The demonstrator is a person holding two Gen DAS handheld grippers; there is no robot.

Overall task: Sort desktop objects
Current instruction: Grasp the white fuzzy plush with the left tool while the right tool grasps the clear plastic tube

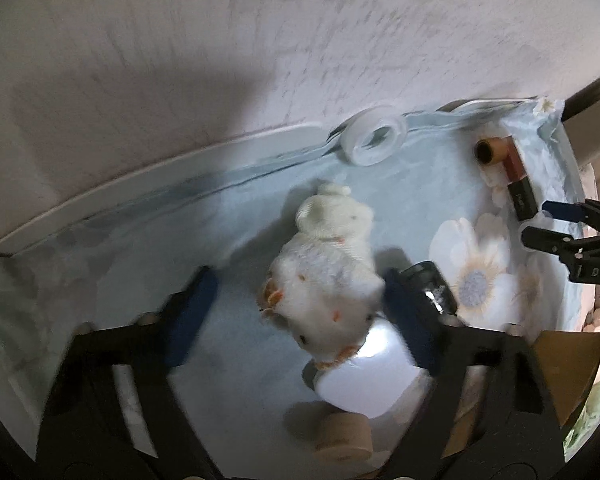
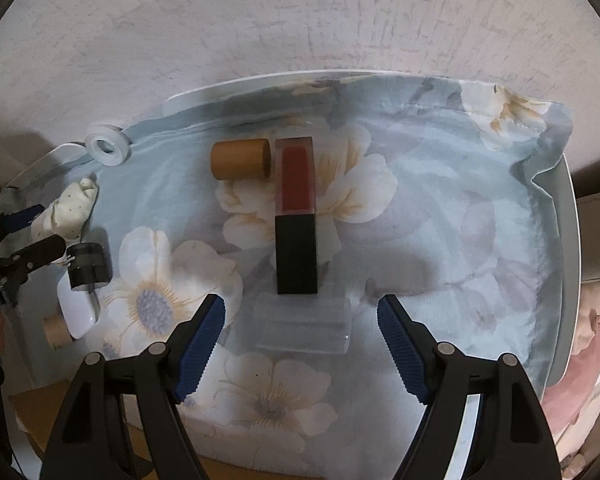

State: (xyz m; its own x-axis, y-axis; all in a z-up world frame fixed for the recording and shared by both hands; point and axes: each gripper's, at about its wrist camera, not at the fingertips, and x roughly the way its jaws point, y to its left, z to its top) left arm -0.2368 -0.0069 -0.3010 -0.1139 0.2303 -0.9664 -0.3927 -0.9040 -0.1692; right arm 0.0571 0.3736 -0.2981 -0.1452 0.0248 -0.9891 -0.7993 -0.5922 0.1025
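Straddling the plush toy on the cloth-covered surface, the left tongs gape unclamped; the right tongs, also open, flank the clear cap below the lip gloss.

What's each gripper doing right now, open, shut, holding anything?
Left gripper: open, straddling the white plush toy, not gripping it.
Right gripper: open, empty, above the clear tube.
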